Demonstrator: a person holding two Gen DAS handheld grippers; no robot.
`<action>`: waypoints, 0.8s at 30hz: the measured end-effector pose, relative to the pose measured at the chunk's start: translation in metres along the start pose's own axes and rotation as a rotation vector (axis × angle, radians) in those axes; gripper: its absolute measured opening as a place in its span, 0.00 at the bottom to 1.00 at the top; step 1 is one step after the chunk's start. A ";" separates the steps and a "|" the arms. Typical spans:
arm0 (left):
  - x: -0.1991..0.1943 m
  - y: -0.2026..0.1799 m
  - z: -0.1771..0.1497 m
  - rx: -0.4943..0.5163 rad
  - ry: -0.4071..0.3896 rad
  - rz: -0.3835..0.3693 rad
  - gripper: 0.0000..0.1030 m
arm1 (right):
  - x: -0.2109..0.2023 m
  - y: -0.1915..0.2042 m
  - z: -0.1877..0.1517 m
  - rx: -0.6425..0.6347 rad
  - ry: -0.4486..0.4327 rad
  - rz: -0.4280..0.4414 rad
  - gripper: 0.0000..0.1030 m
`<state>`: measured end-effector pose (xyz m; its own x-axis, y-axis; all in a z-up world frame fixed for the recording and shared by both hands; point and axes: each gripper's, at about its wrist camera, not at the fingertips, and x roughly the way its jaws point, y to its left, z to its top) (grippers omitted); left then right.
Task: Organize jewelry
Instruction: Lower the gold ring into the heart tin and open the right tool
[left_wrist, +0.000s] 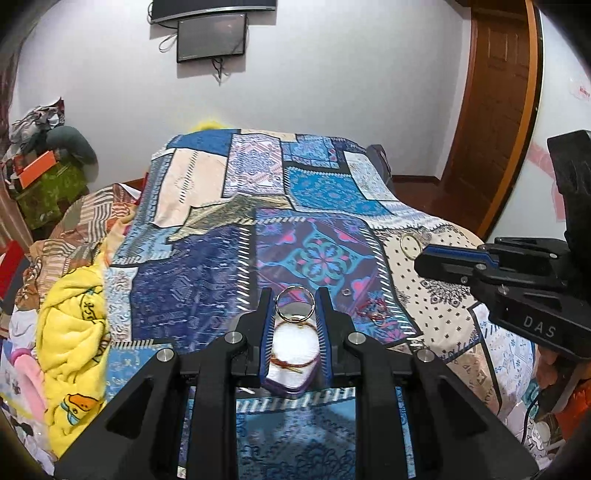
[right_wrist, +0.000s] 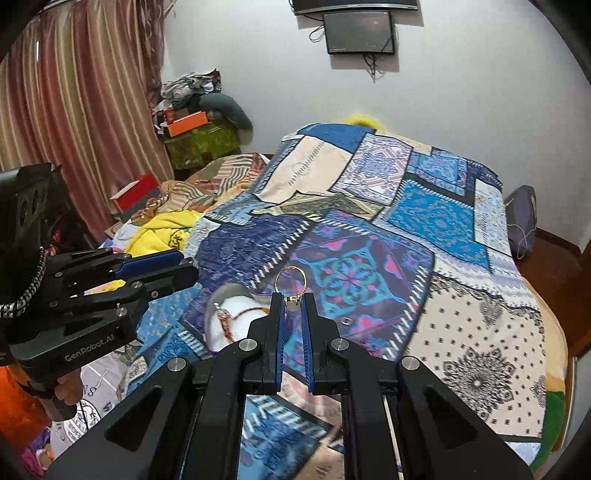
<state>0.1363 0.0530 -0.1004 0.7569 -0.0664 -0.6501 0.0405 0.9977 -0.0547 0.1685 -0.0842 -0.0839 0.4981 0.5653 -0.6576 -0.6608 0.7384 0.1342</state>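
Note:
In the left wrist view my left gripper (left_wrist: 294, 300) is shut on a silver bangle (left_wrist: 295, 303), held above an open purple jewelry box (left_wrist: 293, 354) with a white lining and a red-gold thread bracelet (left_wrist: 295, 360) in it. In the right wrist view my right gripper (right_wrist: 293, 301) is shut on a gold ring (right_wrist: 291, 282) with a pale stone. The box (right_wrist: 236, 321) lies to its left, with a bracelet (right_wrist: 223, 319) on its rim. A gold bangle (left_wrist: 410, 245), a small ring (left_wrist: 346, 292) and a red chain (left_wrist: 375, 308) lie on the bedspread.
A blue patchwork bedspread (left_wrist: 229, 266) covers the bed. Yellow blanket (left_wrist: 74, 321) and piled clothes lie at the left. A wooden door (left_wrist: 491, 110) stands at the right, a screen (left_wrist: 212, 37) hangs on the wall. The right gripper's body (left_wrist: 517, 280) reaches in from the right.

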 end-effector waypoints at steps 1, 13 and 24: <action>0.000 0.003 0.000 -0.004 -0.001 0.003 0.20 | 0.002 0.002 0.000 0.000 0.003 0.006 0.08; 0.026 0.038 -0.016 -0.062 0.064 -0.012 0.20 | 0.057 0.024 -0.013 -0.023 0.123 0.069 0.08; 0.072 0.049 -0.027 -0.083 0.164 -0.051 0.20 | 0.089 0.024 -0.020 -0.040 0.206 0.083 0.08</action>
<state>0.1755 0.0971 -0.1703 0.6387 -0.1250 -0.7593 0.0172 0.9888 -0.1482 0.1858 -0.0232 -0.1538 0.3187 0.5336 -0.7834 -0.7189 0.6747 0.1671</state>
